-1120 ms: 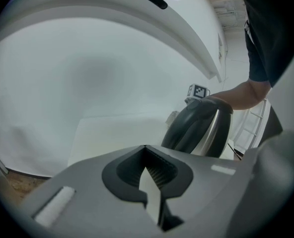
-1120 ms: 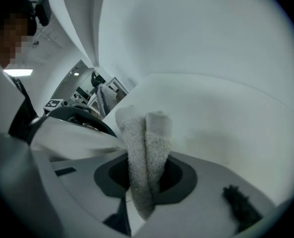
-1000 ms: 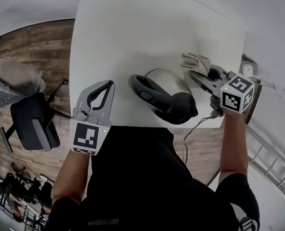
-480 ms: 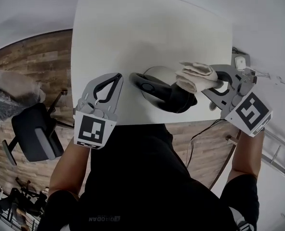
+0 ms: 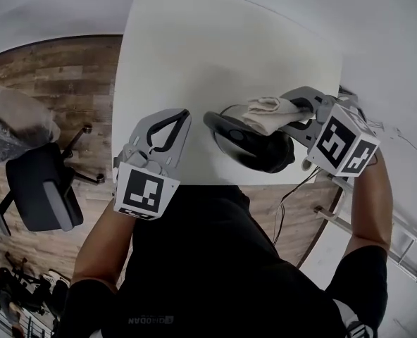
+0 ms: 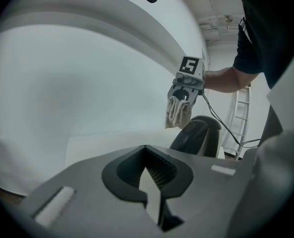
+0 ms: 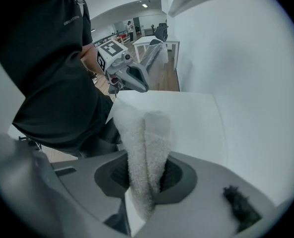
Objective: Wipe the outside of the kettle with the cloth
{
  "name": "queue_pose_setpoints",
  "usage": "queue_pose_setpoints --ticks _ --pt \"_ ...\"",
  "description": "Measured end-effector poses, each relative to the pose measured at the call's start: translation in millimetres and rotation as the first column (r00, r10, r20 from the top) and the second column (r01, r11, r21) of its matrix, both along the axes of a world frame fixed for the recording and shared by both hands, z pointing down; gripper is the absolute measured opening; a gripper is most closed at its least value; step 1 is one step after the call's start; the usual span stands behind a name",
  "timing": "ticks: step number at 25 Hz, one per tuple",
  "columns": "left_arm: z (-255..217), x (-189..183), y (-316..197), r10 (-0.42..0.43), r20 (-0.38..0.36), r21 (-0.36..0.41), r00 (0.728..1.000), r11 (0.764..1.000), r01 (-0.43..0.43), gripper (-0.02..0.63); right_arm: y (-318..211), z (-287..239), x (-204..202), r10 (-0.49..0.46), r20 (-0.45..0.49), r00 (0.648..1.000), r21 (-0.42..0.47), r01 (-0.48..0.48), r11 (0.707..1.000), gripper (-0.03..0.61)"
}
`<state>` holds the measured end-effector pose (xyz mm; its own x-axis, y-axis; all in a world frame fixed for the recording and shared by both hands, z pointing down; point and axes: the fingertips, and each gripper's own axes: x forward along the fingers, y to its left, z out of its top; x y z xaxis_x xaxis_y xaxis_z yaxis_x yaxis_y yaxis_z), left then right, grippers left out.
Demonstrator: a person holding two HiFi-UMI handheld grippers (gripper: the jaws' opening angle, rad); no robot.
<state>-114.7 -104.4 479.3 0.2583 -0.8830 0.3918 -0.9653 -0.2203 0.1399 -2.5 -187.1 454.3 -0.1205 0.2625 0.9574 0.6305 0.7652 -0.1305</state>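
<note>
Kettle [image 5: 256,155] stands upright at the near edge of the white table [image 5: 194,41]. It has a dark handle and lid with a lighter body, and a cord trails off behind it. Cloth [image 5: 267,111] is cream terry, folded into a thick wad and pinched between the right gripper [image 5: 287,110] jaws. Its loose end hangs over the kettle's top; contact can't be told.
</note>
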Motion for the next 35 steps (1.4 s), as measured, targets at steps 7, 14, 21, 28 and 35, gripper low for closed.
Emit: queue_pose_setpoints --ticks 7,14,21,28,35 --pt "18.5 -2.2 14.2 -0.016 -0.034 -0.050 0.999 0.999 0.014 0.006 9.1 57.8 -16.0 -0.110 -0.123 0.986 -0.074 0.101 0.992 0.092" --pt "21.9 -9.3 22.7 -0.036 -0.039 -0.061 0.999 0.998 0.034 0.006 15.1 116.2 -21.2 -0.220 -0.236 0.947 -0.101 0.201 0.974 0.092" --pt "23.4 -25.7 41.9 -0.071 -0.034 -0.071 0.997 0.995 0.069 0.006 10.1 168.0 -19.1 -0.212 -0.337 0.918 -0.108 0.186 0.977 0.092" --pt "14.7 -36.4 57.6 -0.047 -0.020 -0.055 0.999 0.997 0.045 0.006 7.6 182.7 -17.3 -0.138 -0.366 0.920 -0.072 0.120 0.990 0.092" --pt "4.3 -42.6 59.9 0.033 0.000 -0.015 0.999 0.999 -0.033 0.006 -55.4 119.3 -27.5 0.312 -0.100 0.945 0.069 -0.306 0.950 0.092"
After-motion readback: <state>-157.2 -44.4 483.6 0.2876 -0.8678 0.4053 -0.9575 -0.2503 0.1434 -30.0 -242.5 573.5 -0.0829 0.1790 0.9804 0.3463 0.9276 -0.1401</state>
